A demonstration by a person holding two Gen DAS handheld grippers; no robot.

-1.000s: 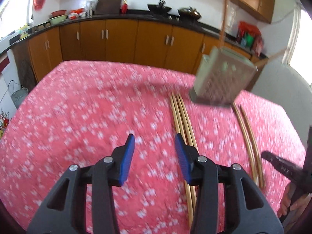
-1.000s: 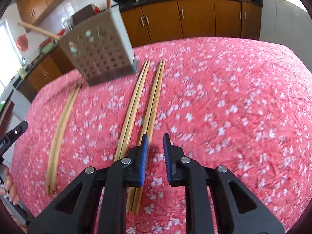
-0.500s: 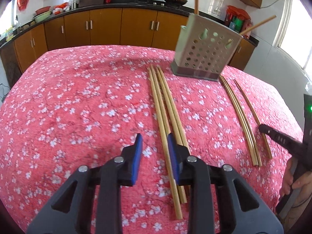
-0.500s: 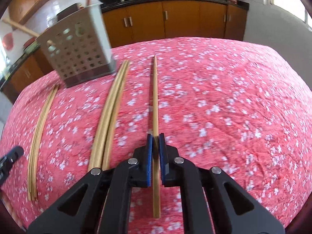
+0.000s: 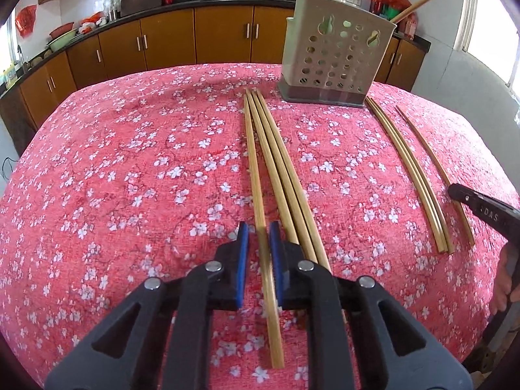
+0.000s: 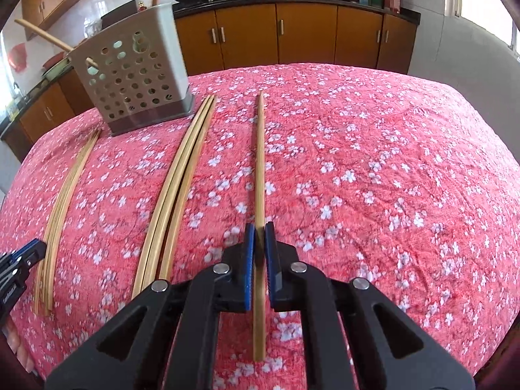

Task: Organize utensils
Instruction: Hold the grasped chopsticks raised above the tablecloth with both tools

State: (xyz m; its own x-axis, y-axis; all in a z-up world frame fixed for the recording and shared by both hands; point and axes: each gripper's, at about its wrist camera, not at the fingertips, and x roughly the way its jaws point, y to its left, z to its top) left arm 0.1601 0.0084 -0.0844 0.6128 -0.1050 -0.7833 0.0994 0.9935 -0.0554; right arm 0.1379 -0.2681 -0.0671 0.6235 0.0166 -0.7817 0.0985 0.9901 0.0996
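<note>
Left wrist view: the left claw (image 5: 259,239) stood narrow around one chopstick (image 5: 256,175) on the table (image 5: 113,162), pads not clearly touching it. Three more chopsticks (image 5: 282,175) lay just right of it, running toward the holder (image 5: 334,55).

Right wrist view: the right claw (image 6: 259,240) gripped a single chopstick (image 6: 260,162), right of the holder (image 6: 133,71).

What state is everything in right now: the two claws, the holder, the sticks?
Left gripper: slightly open, straddling leftmost bamboo chopstick.
Right gripper: shut on single bamboo chopstick.
Grey perforated plastic holder: upright, two sticks inside.
Remaining bamboo chopsticks: lying loose on pink floral tablecloth.
</note>
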